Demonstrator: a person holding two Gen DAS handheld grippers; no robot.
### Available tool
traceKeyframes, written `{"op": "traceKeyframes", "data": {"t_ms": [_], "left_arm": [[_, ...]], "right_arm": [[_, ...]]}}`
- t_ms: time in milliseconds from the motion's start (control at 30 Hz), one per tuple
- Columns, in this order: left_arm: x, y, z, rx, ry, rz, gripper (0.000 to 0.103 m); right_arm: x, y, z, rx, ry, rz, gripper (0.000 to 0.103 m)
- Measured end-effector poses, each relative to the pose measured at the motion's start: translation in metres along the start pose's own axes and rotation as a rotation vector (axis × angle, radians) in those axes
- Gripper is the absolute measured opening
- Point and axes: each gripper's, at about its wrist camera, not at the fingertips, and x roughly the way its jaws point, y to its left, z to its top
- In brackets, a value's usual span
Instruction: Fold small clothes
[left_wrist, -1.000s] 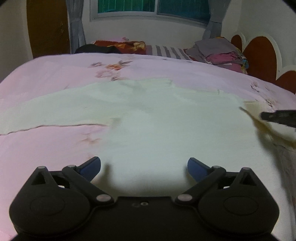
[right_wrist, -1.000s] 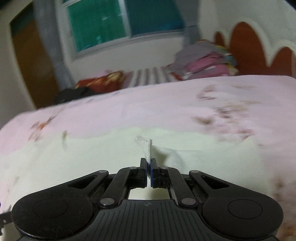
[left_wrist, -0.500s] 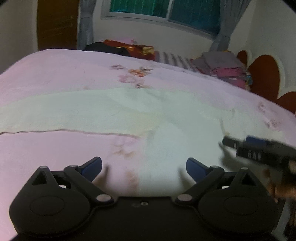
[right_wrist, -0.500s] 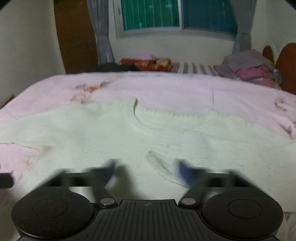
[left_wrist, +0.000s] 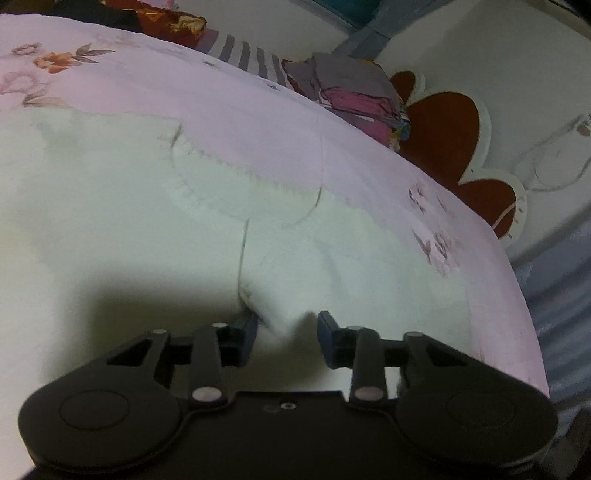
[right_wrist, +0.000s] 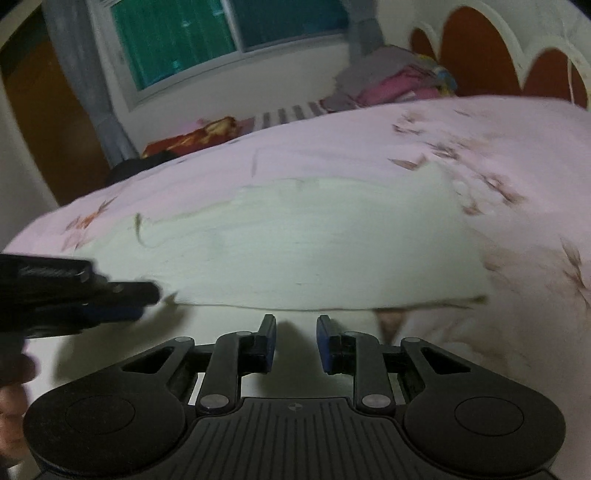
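A pale cream knit sweater lies spread on the pink floral bedsheet. My left gripper is partly open, with a raised fold of the sweater between its blue pads, which stand apart from the cloth. In the right wrist view the sweater has a folded edge across the front. My right gripper hovers just before that edge, jaws narrowly open and empty. The left gripper shows at the left of that view, at the sweater's edge.
A stack of folded clothes sits at the far right of the bed by the red and white headboard. Pillows and dark fabric lie along the far side under the window. The bed's right edge drops off close by.
The right gripper let go of the cloth, opened wide, then narrowed while moving right. The left gripper narrowed from wide open and moved to a fold of the sweater.
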Motion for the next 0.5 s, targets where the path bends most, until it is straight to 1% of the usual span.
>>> {"op": "traceKeyframes", "data": {"t_ms": [67,100,167,233,300,433,500], "left_arm": [[0.006,-0.003,0.007,-0.001,0.004,-0.002,0.003],[0.004,-0.004,0.01,0.0,-0.006,-0.005,0.003],[-0.012,-0.001,0.012,0.011,-0.064,-0.019,0.003],[-0.034,0.006,0.016,0.025,-0.124,0.009,0.003],[-0.056,0.028,0.02,-0.004,-0.165,0.032,0.003],[-0.088,0.066,0.017,-0.043,-0.209,0.095,0.003],[-0.097,0.08,0.015,-0.056,-0.206,0.114,0.003]], "right_arm": [[0.0,-0.011,0.001,0.023,0.004,-0.002,0.025],[0.001,-0.014,0.001,0.032,0.002,-0.001,0.023],[-0.004,-0.02,0.0,0.039,-0.002,-0.005,0.021],[-0.006,-0.025,0.002,0.056,-0.005,-0.004,0.02],[-0.005,-0.029,0.002,0.075,-0.012,-0.009,0.018],[-0.003,-0.036,0.004,0.099,-0.014,-0.014,0.009],[-0.003,-0.037,0.005,0.096,-0.015,-0.015,0.008]]}}
